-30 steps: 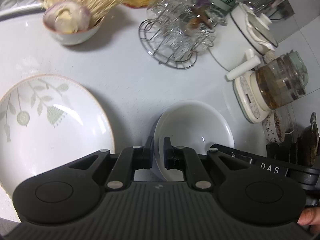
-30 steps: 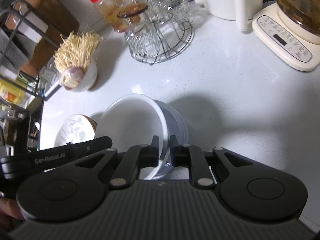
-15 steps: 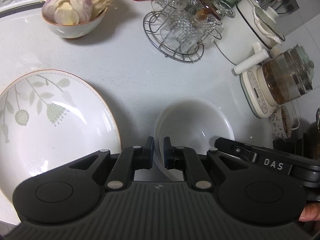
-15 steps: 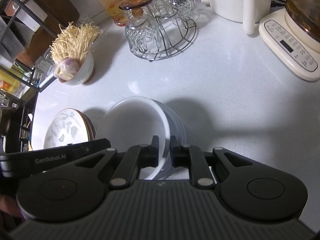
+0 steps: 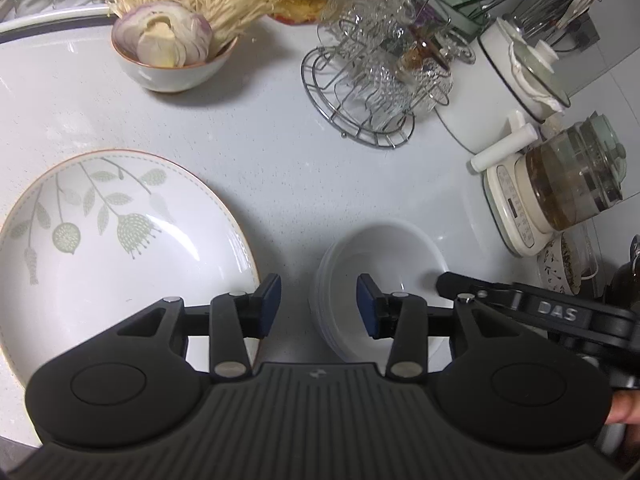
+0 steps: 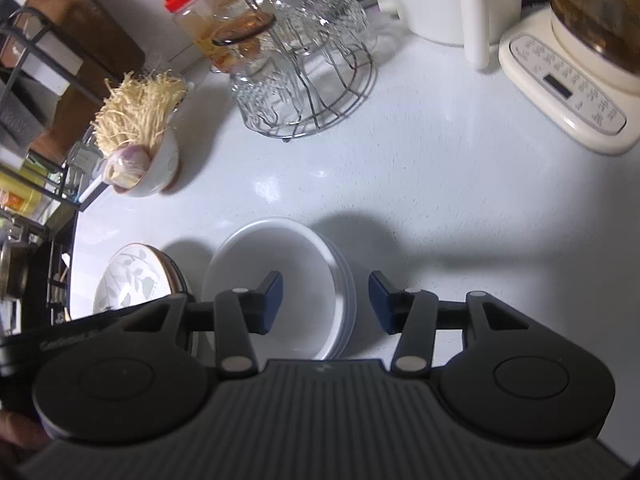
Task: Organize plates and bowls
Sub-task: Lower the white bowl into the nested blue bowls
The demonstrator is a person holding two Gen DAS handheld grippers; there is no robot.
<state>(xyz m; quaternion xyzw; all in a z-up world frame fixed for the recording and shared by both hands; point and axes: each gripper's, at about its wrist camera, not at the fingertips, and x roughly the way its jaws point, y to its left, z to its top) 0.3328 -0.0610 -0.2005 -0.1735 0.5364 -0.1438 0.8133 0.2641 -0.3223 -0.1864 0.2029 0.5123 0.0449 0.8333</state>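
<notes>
A stack of white bowls [image 5: 392, 264] sits on the white counter; it also shows in the right wrist view [image 6: 296, 280]. My left gripper [image 5: 319, 306] is open, its jaws straddling the stack's left rim without touching. My right gripper [image 6: 325, 302] is open, its jaws straddling the stack's right rim. A leaf-patterned plate [image 5: 112, 248] lies to the left of the bowls; in the right wrist view it [image 6: 128, 276] tops a small stack of plates.
A bowl of onion and enoki mushrooms [image 5: 172, 52] stands at the back left. A wire rack of glasses [image 5: 380, 88] is behind the bowls. A white pot [image 5: 516, 80], a glass kettle on its base [image 5: 560, 196] and a red-lidded jar [image 6: 216, 32] line the back.
Both grippers were shut on the bowl rims; both have opened and let go. The white bowl now rests nested in the stack on the counter.
</notes>
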